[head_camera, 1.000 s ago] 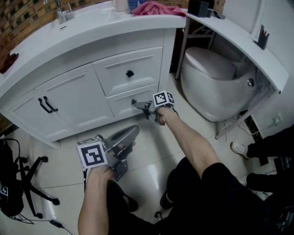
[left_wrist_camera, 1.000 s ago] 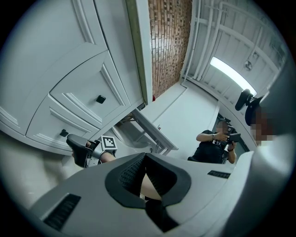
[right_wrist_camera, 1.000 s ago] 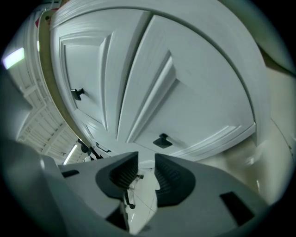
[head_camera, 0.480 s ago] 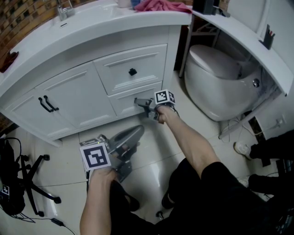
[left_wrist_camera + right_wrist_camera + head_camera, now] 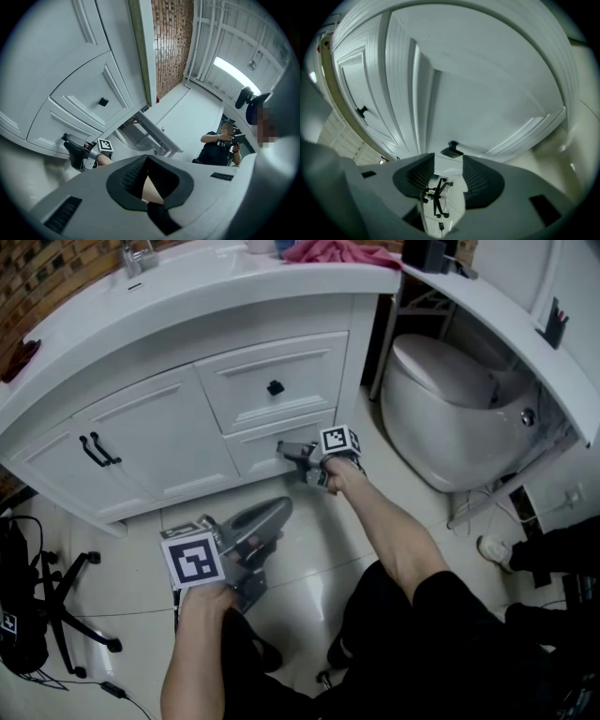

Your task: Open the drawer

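The white vanity has an upper drawer (image 5: 272, 381) with a black knob (image 5: 275, 387) and a lower drawer (image 5: 267, 448) beneath it. Both fronts look flush in the head view. My right gripper (image 5: 284, 450) is at the lower drawer's front. In the right gripper view its jaws (image 5: 448, 157) stand open, having just been opening, and the small black knob (image 5: 451, 150) sits right at their tips, untouched. My left gripper (image 5: 275, 509) hangs low over the floor tiles, shut and empty (image 5: 147, 157). It looks toward the right gripper (image 5: 70, 143).
A white toilet (image 5: 450, 409) stands right of the vanity. Two cabinet doors with black handles (image 5: 94, 451) are to the left. An office chair base (image 5: 66, 610) lies on the floor at left. A pink cloth (image 5: 337, 253) rests on the counter. A person (image 5: 220, 145) stands behind.
The right gripper has stayed at the lower drawer's knob, dipping slightly. The left gripper has not moved. Both drawers look unchanged.
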